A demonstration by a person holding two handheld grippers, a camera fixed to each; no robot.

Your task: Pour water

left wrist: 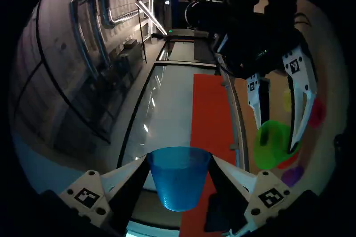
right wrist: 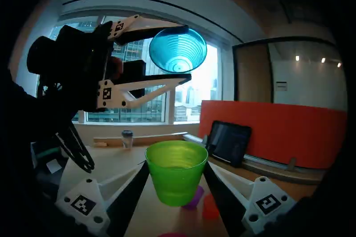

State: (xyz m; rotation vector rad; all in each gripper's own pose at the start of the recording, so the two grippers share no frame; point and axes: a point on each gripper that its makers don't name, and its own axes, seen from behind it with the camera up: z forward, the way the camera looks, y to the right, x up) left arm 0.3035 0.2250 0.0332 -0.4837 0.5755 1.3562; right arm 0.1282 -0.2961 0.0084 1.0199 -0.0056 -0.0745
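The left gripper (left wrist: 179,162) clamped the blue cup (left wrist: 179,186), tipped on its side, higher than the upright green cup (right wrist: 176,181), which the right gripper (right wrist: 176,166) held between its 2 fingers.

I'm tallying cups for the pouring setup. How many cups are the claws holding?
2. A blue cup, tipped on its side, in the left claw; a green cup, upright, in the right claw. Small coloured things on the table behind may be more cups; I cannot tell.

Tipped blue cup (right wrist: 178,50) above upright green cup (right wrist: 176,178).
Both translucent plastic; blue cup on its side up high, far, open mouth facing near; green cup lower and nearer, mouth up, apart from it.
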